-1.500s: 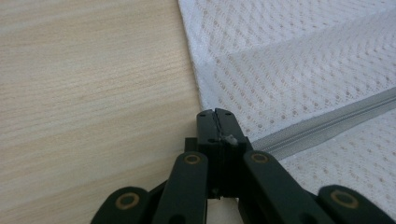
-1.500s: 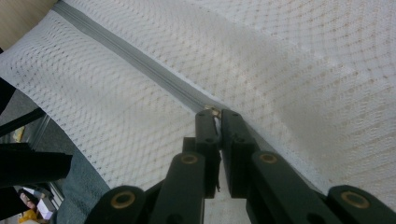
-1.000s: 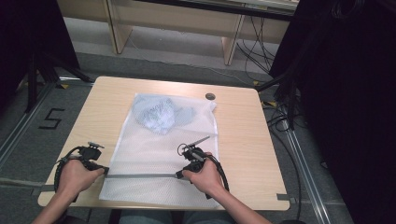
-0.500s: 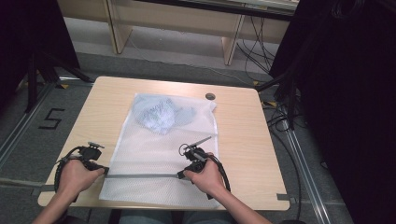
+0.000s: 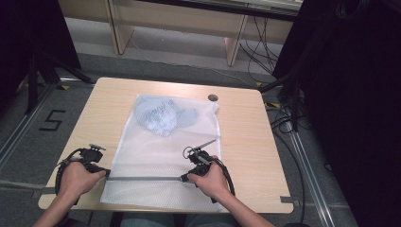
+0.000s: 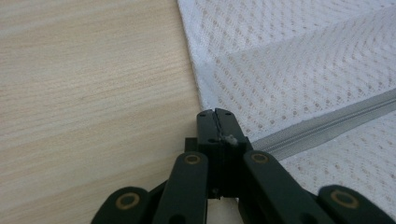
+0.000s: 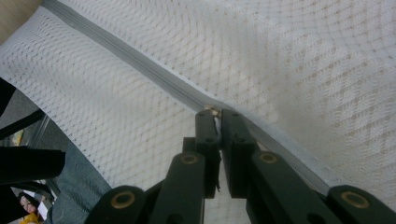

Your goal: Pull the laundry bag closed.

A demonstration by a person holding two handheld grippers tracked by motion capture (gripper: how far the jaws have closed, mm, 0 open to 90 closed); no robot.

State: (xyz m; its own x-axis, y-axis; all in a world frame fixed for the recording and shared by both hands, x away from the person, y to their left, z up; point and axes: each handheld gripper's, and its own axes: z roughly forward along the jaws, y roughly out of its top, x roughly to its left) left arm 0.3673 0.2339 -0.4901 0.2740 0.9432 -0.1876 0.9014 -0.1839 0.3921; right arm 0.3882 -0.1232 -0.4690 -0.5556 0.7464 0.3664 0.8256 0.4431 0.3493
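A white mesh laundry bag (image 5: 156, 151) lies flat on the wooden table (image 5: 246, 137), with a pale blue garment (image 5: 161, 116) bunched inside its far end. A grey zipper (image 5: 142, 178) runs across the bag's near end. My left gripper (image 5: 106, 174) is at the zipper's left end, at the bag's edge; in the left gripper view its jaws (image 6: 215, 112) are shut on that end of the zipper (image 6: 322, 126). My right gripper (image 5: 183, 178) sits at the zipper's right part, and in the right gripper view its jaws (image 7: 218, 113) are pinched on the small metal zipper pull (image 7: 212, 111).
A small dark round disc (image 5: 213, 97) lies on the table just beyond the bag's far right corner. Bare wood runs along both sides of the bag. The bag's near end reaches the table's front edge, over the person's lap (image 7: 79, 196).
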